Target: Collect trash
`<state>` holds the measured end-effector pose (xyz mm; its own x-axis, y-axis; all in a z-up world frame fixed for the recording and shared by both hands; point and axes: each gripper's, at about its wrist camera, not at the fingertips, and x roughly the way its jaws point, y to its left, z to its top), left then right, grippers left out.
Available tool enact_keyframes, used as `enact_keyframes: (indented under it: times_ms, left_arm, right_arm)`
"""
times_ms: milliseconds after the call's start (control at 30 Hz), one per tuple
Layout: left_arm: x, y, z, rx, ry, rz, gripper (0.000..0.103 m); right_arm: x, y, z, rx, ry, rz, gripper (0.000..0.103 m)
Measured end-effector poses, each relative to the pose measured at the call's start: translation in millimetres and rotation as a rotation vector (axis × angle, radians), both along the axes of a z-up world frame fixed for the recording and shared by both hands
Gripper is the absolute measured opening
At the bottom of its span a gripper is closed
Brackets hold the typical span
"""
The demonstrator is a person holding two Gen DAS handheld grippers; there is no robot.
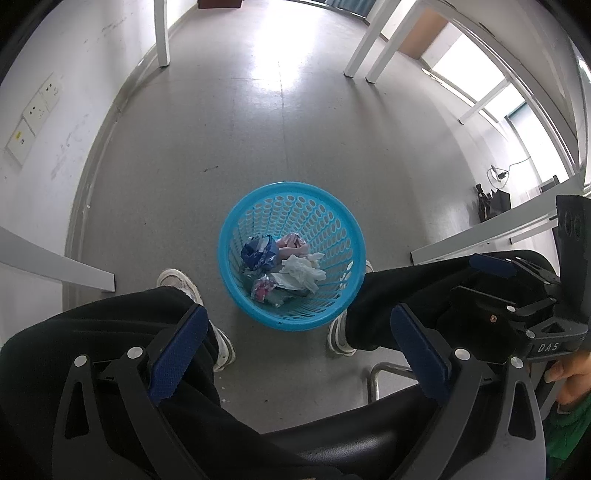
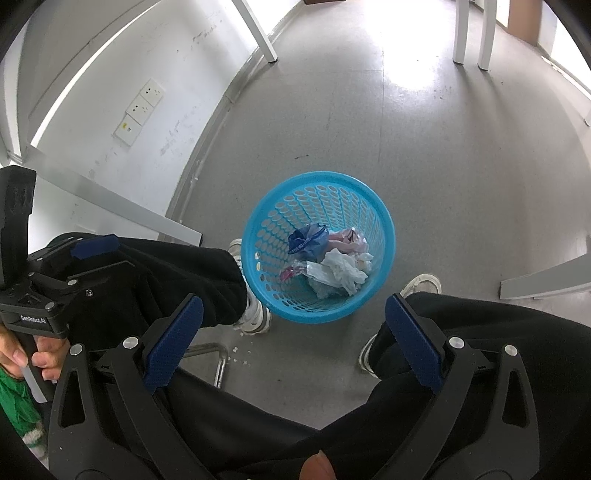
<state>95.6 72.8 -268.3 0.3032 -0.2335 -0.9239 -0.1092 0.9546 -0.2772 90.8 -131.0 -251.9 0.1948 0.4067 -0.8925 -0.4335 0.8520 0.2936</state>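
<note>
A blue perforated waste basket [image 1: 258, 206] stands on the grey floor between the person's feet; it also shows in the right wrist view [image 2: 280, 206]. Inside lie crumpled white tissue [image 1: 301, 273], a blue wrapper [image 1: 258, 253], pink paper [image 1: 293, 243] and a small pink-and-clear wrapper [image 1: 264, 288]; the tissue [image 2: 340, 273] and blue wrapper [image 2: 308, 240] show in the right view too. My left gripper [image 1: 295, 332] is open and empty, held above the person's lap, short of the basket. My right gripper [image 2: 293, 325] is open and empty, likewise above the lap. Each gripper appears at the edge of the other's view.
The seated person's black-trousered legs [image 1: 129, 325] and white shoes [image 1: 177, 280] flank the basket. A chrome chair frame [image 1: 380, 373] is below. White table legs [image 1: 161, 33] stand further off, a wall with sockets [image 1: 37, 107] on the left. Small crumbs lie on the floor [image 2: 240, 354].
</note>
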Motion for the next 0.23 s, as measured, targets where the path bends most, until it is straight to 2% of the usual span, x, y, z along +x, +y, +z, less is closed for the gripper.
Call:
enact_keyframes:
  times_ms: [233]
  left_arm:
    - [0.5, -1.5, 0.3, -0.005, -0.002, -0.008, 0.097]
  right_arm:
    - [-0.6, -0.1, 1.6, -0.003, -0.002, 0.002, 0.094]
